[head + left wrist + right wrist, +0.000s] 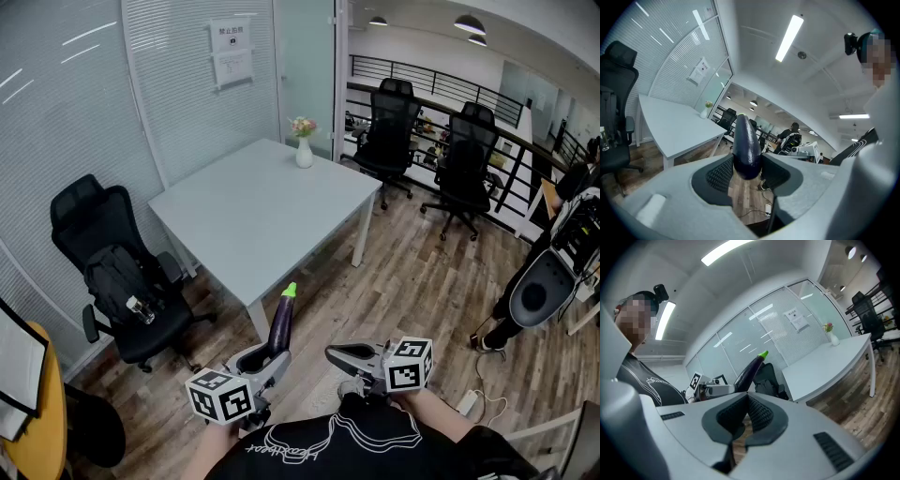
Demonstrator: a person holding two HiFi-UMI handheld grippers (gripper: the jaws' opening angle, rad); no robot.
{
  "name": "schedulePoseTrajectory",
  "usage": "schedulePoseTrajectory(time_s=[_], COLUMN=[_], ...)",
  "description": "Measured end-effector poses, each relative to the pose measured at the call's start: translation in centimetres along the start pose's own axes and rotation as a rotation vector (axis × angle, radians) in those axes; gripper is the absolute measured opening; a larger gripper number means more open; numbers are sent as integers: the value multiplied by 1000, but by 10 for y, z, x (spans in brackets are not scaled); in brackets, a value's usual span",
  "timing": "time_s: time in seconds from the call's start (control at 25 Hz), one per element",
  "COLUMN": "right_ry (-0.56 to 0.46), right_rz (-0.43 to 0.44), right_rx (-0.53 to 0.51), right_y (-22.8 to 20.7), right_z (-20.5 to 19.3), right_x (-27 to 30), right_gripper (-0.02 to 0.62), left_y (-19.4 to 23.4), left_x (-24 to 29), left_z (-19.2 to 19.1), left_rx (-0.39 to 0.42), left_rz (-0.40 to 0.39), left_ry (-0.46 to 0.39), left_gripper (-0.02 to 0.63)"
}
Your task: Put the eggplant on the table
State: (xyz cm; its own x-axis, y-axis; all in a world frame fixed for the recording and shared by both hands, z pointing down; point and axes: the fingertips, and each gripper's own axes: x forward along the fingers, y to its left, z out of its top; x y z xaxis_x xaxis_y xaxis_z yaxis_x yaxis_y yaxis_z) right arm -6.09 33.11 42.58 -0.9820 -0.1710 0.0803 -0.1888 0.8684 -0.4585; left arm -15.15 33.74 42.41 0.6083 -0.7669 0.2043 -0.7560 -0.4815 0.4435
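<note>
Left hand-held gripper [271, 357] [747, 176] is clamped on the eggplant [281, 322] [746, 144]: both ribbed pads press the dark purple lower end, one per side. Veg stands nearly upright w/ a slight tilt, green stem end on top. Not on the surface [253, 216] [670, 125]. It's held over the wood floor [403, 281], just short of the surface's near corner; in head view the green tip overlaps that corner's edge.

Right hand-held gripper [338, 354] [746, 415]: jaws together, pads meeting, nothing btw them. It sits level, beside the left one but apart from it. Its own view catches the eggplant [750, 371] from the side, w/ the surface [825, 372] behind at right.

Marker cubes: left cube [221, 396] low by the person's wrist, right cube [410, 364] behind the right jaws. Person's black shirt [356, 441] fills the bottom of head view.

Surface is pale, square-ish, bare except a white vase [304, 152] w/ flowers near the far corner. Black office chair [112, 272] w/ a bag on the seat stands off the surface's left edge. Two more black chairs [389, 122] past the far right side, near a railing. Another person [570, 183] stands at the room's right edge.
</note>
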Motion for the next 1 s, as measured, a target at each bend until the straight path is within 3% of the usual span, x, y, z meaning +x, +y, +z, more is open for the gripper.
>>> schedulePoseTrajectory(time_s=[0.52, 0.72, 1.0], right_ry=[-18, -105, -86], right_rz=[-15, 10, -7], right_rx=[27, 55, 47], right_y=[-5, -23, -75], right_z=[-5, 14, 27], right_x=[-9, -18, -19], right_gripper=[6, 5, 6], left_y=[-3, -3, 19], left_x=[4, 23, 79], left_z=[-2, 3, 13], left_rx=[0, 13, -1], left_rz=[-6, -4, 0], left_ry=[4, 15, 67], left_gripper=[195, 196, 195])
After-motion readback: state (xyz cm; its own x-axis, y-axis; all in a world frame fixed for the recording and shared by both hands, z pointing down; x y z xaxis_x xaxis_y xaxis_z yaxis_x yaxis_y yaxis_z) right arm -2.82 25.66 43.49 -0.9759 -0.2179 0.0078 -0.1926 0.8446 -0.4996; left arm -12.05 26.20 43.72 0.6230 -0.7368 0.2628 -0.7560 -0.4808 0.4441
